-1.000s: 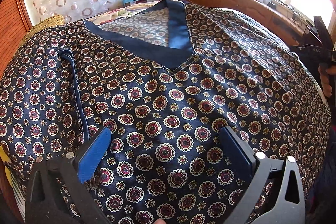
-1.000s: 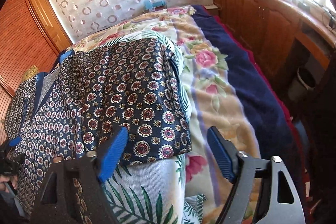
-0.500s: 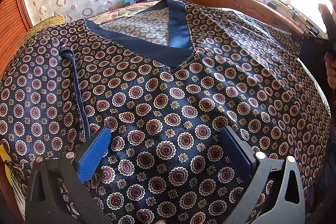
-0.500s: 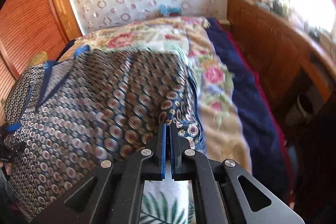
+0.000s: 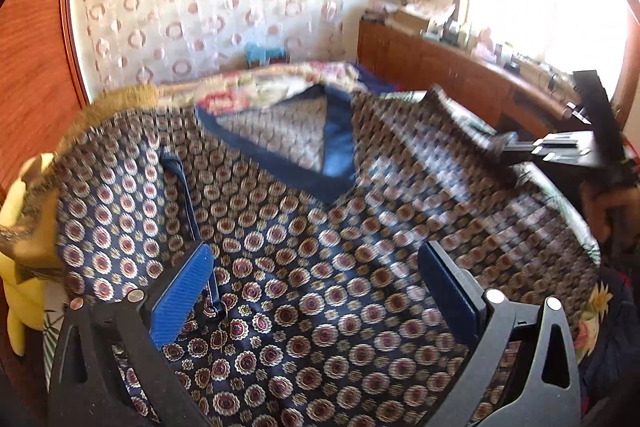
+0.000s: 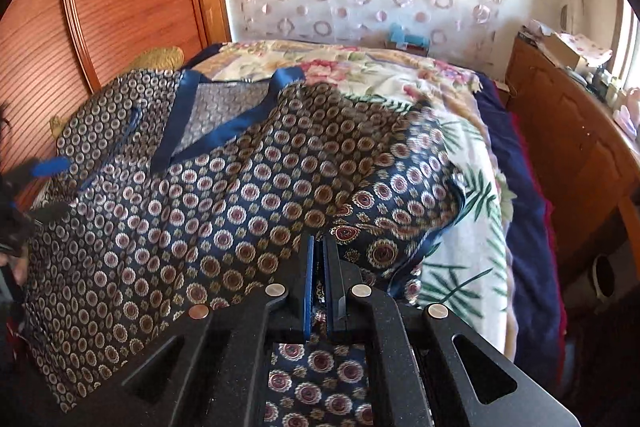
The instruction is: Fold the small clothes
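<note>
Fingers of the right gripper [image 6: 316,255], wide apart a second ago, have just closed and now pinch the right edge of the patterned top [image 6: 224,195], lifting it off the floral bedspread [image 6: 452,131] where the rest lies spread. The left gripper [image 5: 316,279] hovers over the cloth, fingers apart, holding nothing. Judging by this, the first sideways fold is starting.

Both wrist views look steeply down, close over the patterned garment [image 5: 320,267] on the bed [image 6: 460,155], and share its collar toward 12 o'clock.
</note>
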Action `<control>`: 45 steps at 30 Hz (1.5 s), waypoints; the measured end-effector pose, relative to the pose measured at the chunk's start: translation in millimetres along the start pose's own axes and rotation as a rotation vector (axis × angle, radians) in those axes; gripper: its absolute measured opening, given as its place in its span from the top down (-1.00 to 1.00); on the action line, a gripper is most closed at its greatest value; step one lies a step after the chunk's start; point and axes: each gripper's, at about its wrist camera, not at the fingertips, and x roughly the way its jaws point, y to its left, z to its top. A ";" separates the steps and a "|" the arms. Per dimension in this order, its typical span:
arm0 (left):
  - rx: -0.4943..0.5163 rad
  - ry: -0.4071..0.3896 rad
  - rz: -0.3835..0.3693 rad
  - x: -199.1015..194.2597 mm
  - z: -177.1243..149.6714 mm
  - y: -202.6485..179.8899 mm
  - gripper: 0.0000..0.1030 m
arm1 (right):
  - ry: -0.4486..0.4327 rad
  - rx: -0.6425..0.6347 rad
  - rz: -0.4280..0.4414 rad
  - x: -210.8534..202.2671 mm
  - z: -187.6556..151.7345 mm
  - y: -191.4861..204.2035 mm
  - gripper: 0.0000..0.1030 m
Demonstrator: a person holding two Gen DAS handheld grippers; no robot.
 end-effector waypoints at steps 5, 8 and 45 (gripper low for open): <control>0.013 -0.040 -0.055 -25.9 3.2 -13.9 -0.99 | -0.038 0.033 -0.008 -11.3 2.7 -12.5 0.14; 0.022 -0.064 -0.085 -39.7 2.3 -20.8 -0.99 | -0.062 0.088 -0.042 -20.4 1.5 -27.9 0.05; -0.025 -0.064 -0.033 -35.1 -6.6 15.5 -0.99 | -0.053 0.037 -0.022 53.3 64.5 20.5 -0.07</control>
